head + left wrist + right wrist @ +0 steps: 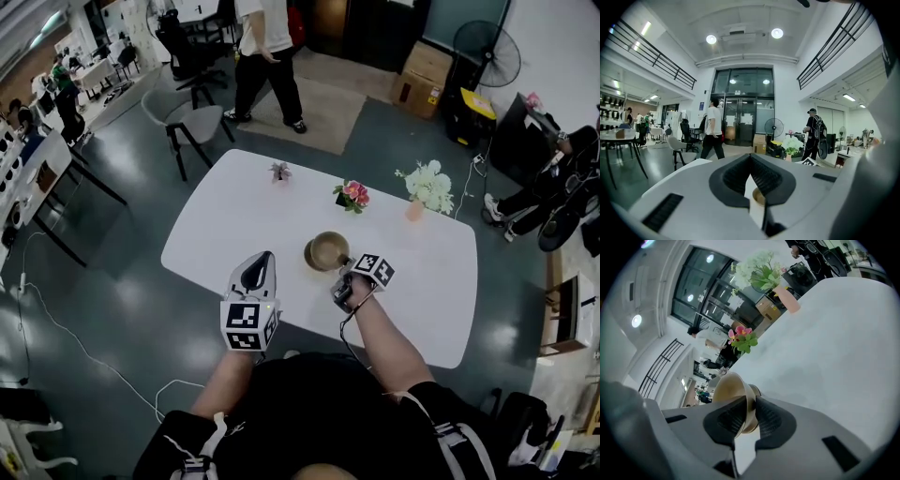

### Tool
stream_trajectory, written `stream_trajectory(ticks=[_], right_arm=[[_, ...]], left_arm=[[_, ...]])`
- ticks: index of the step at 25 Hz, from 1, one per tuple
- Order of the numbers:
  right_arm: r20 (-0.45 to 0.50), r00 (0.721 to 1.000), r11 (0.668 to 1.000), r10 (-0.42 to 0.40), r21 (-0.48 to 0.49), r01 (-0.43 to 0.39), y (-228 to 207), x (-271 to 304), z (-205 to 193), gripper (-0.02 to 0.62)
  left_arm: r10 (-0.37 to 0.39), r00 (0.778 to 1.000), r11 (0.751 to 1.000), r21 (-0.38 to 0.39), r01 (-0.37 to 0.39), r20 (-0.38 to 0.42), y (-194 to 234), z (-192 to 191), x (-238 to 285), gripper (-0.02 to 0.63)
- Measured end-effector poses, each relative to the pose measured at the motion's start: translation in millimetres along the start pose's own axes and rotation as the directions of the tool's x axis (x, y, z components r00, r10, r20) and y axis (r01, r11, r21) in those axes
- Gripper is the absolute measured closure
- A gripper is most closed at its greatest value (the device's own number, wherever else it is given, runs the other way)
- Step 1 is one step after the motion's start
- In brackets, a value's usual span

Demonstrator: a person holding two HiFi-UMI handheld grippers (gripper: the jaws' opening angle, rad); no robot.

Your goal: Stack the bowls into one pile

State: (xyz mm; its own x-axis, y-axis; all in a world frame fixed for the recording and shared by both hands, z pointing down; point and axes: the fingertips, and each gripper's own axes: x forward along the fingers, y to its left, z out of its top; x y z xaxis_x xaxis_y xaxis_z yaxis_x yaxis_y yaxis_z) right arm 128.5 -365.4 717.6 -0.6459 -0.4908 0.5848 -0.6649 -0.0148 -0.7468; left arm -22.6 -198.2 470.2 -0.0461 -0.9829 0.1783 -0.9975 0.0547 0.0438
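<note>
One gold bowl (pixel 325 250) is near the middle of the white table (pixel 234 225). My right gripper (pixel 343 269) reaches it from the near right and is shut on the bowl's rim. In the right gripper view the bowl (pixel 731 392) is tilted on its side, its wall pinched between the black pads (pixel 766 416) of the right gripper (pixel 751 401). My left gripper (pixel 262 257) hovers to the left of the bowl, apart from it, its tips together and holding nothing. In the left gripper view, the bowl (pixel 758 197) shows small behind the left gripper (pixel 750 157).
Along the table's far side stand a small plant (pixel 279 172), pink flowers (pixel 353 195) and white flowers in a pink vase (pixel 427 185). Beyond the table are a chair (pixel 192 122) and a standing person (pixel 267 56). A fan (pixel 492 52) and boxes are at the back right.
</note>
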Motion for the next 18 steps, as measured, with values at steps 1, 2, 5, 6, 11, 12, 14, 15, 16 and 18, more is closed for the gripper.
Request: stream_trajectory(ticks=[1, 2, 5, 6, 11, 12, 14, 15, 16, 18], right_arm=[[-0.006, 1.0, 1.0, -0.011, -0.01, 0.01, -1.1, 4.2, -1.9, 0.528], [-0.011, 1.0, 1.0, -0.02, -0.016, 0.02, -2.1, 8.0, -3.7, 0.528], [-0.022, 0.999, 0.999, -0.035, -0.034, 0.034, -2.0, 15.8, -8.9, 0.525], [-0.023, 0.999, 0.998, -0.038, -0.049, 0.037, -1.3, 17.5, -10.4, 0.52], [-0.001, 0.999, 0.975, -0.052, -0.216, 0.051, 7.9, 19.1, -11.1, 0.48], [0.008, 0.999, 0.965, -0.052, -0.257, 0.053, 11.2, 18.1, -10.2, 0.47], [0.037, 0.998, 0.934, -0.055, -0.351, 0.065, 18.4, 13.7, -7.2, 0.448], [0.057, 0.997, 0.913, -0.057, -0.4, 0.075, 22.2, 10.2, -4.7, 0.448], [0.079, 0.995, 0.891, -0.056, -0.446, 0.086, 26.4, 6.1, -1.5, 0.442], [0.134, 0.99, 0.845, -0.044, -0.523, 0.109, 35.8, -5.2, 6.9, 0.431]], left_arm=[[0.006, 1.0, 1.0, -0.004, -0.006, -0.002, 3.3, -1.6, -1.3, 0.592], [0.011, 1.0, 1.0, -0.008, -0.011, -0.005, 6.4, -3.1, -2.3, 0.592], [0.024, 1.0, 1.0, -0.013, -0.024, -0.01, 13.1, -6.4, -5.1, 0.592], [0.027, 1.0, 1.0, -0.014, -0.027, -0.011, 15.1, -7.2, -6.0, 0.592], [0.037, 0.999, 0.999, -0.018, -0.038, -0.015, 21.0, -9.2, -8.3, 0.592], [0.037, 0.999, 0.999, -0.018, -0.038, -0.017, 21.1, -9.5, -8.0, 0.592], [0.033, 0.999, 0.999, -0.02, -0.033, -0.021, 19.7, -10.3, -6.9, 0.592], [0.028, 0.999, 0.999, -0.021, -0.029, -0.023, 18.3, -10.8, -5.9, 0.592], [0.023, 0.999, 0.999, -0.022, -0.024, -0.025, 16.5, -11.1, -4.8, 0.592], [0.013, 1.0, 1.0, -0.024, -0.014, -0.028, 12.0, -11.3, -3.1, 0.592]])
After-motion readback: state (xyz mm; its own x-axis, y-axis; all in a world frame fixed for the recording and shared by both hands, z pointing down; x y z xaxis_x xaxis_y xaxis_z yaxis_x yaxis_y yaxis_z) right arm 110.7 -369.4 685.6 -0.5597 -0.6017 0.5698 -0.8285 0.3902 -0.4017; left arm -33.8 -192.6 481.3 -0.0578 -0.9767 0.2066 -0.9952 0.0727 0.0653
